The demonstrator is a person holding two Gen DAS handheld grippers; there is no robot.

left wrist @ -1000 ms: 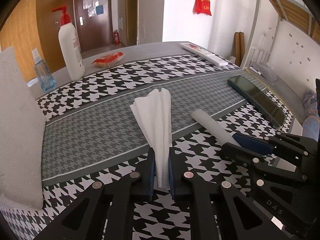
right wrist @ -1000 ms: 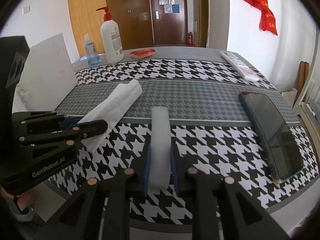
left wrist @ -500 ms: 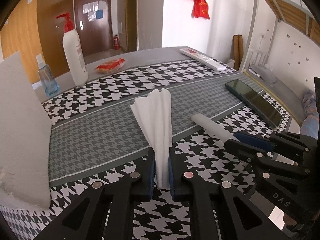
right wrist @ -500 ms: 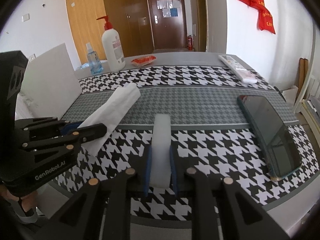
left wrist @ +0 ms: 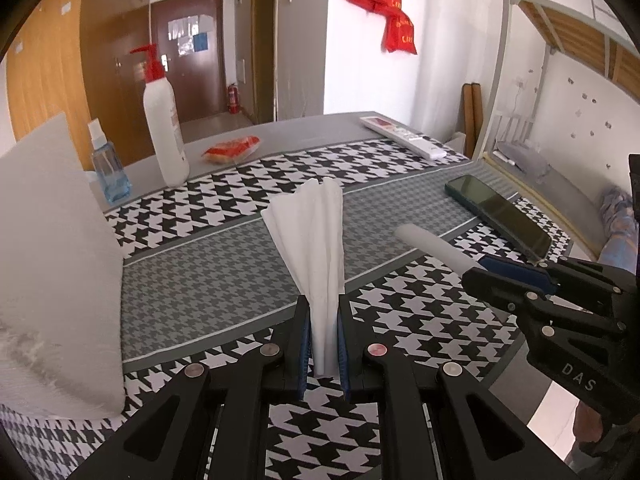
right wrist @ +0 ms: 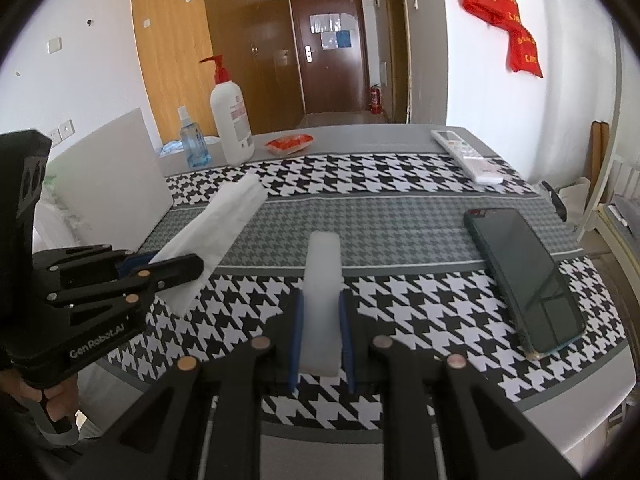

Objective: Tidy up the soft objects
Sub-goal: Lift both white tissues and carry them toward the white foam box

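- A tall white foam slab [left wrist: 48, 264] stands far to the left of the left gripper, at the desk's edge; it appears light and crumbly along its frayed lower rim.
- Beyond and left of that gripper, a blue spray bottle [left wrist: 107, 168] and a white pump bottle [left wrist: 164, 132] stand upright on the desk [left wrist: 200, 280], with a red snack packet [left wrist: 232, 149] lying just past them.
- The left gripper [left wrist: 323, 344] is closed tight on the narrow end of a folded white tissue [left wrist: 316, 232], which fans out ahead of the fingers above the houndstooth cloth. The paper is thin, limp and easily torn; a hold low on the gathered end, as here, seems the safest place.
- To its right, the right gripper [right wrist: 320, 340] is clamped on one end of a white foam strip [right wrist: 322, 280], the free end jutting forward over the desk. The strip looks light and springy, likely to dent under a hard squeeze, so a gentle hold near the end or middle should serve.
- Right of the right gripper, a dark smartphone [right wrist: 524, 276] lies flat on the cloth.
- Farther ahead and to the right, a white remote control [right wrist: 466, 156] rests near the desk's far edge.
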